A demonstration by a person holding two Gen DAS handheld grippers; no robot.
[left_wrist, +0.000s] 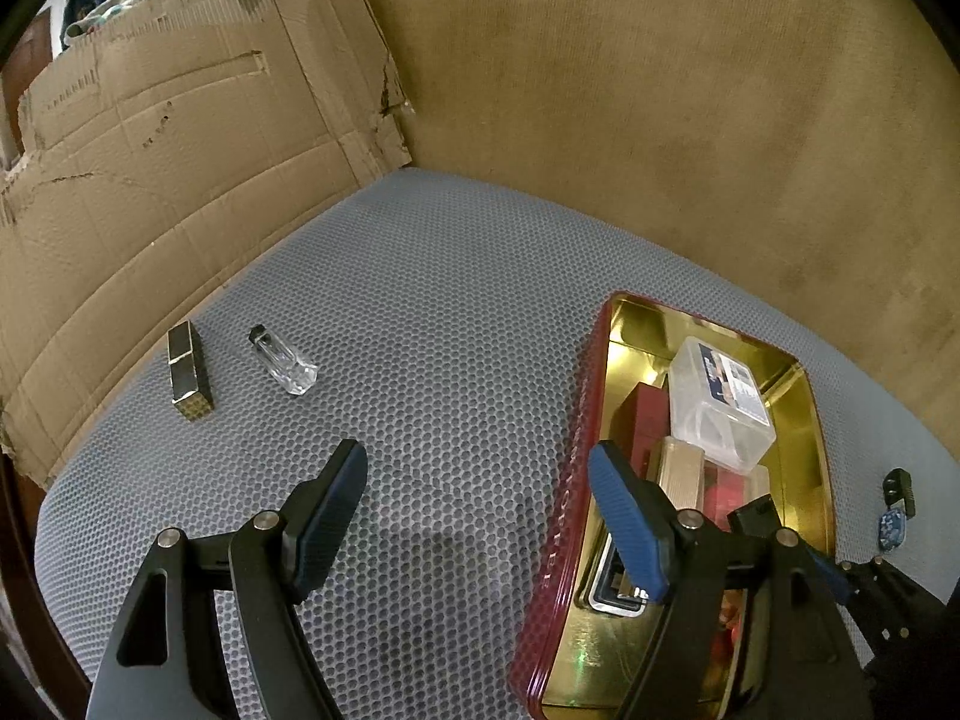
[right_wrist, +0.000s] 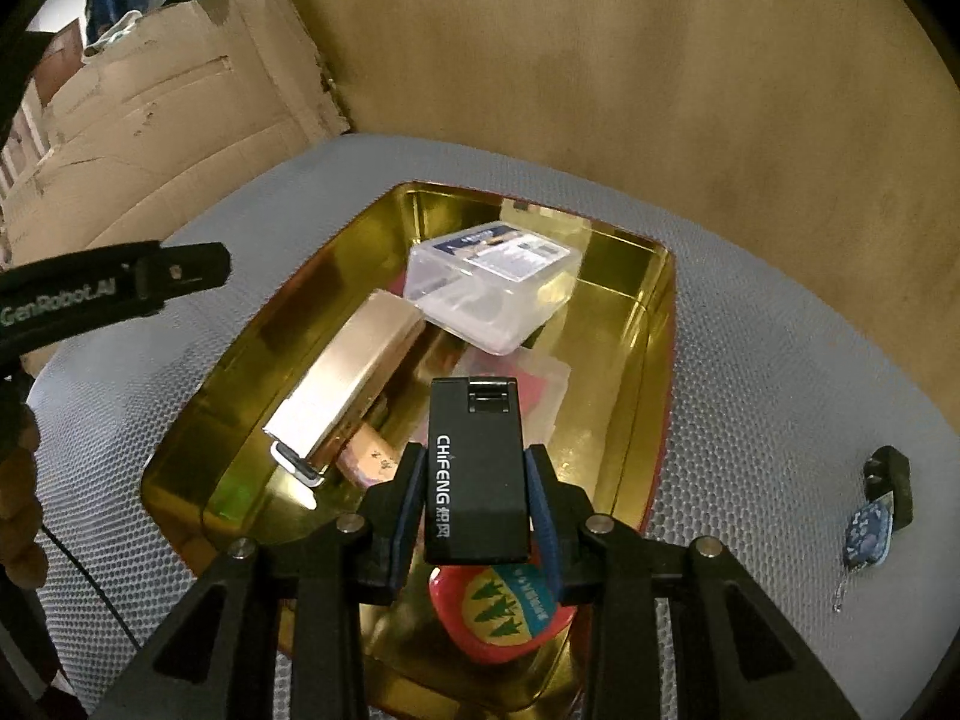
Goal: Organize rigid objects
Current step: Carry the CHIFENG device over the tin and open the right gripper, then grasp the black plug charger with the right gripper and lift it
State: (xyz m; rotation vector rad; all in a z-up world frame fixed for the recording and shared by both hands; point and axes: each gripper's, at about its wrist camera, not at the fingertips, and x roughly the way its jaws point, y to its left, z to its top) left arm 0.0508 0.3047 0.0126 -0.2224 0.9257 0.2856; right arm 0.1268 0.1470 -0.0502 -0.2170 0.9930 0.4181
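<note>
My right gripper (right_wrist: 477,501) is shut on a black rectangular case (right_wrist: 477,468) printed CHIFENG and holds it over the open tin (right_wrist: 657,282), which is red outside and gold inside. In the tin lie a clear plastic box (right_wrist: 492,282), a gold case (right_wrist: 354,384) and a red badge with green trees (right_wrist: 498,612). My left gripper (left_wrist: 480,510) hangs open above the grey mat, with its right finger over the tin's (left_wrist: 561,516) left wall. A dark gold lipstick-like box (left_wrist: 189,372) and a small glass bottle (left_wrist: 285,360) lie on the mat at the left.
A black key fob with a blue tag (right_wrist: 879,510) lies on the mat to the right of the tin. Torn cardboard (left_wrist: 150,180) stands along the left, and a tan fabric wall (left_wrist: 660,90) rises behind. The grey honeycomb mat (left_wrist: 432,312) covers the surface.
</note>
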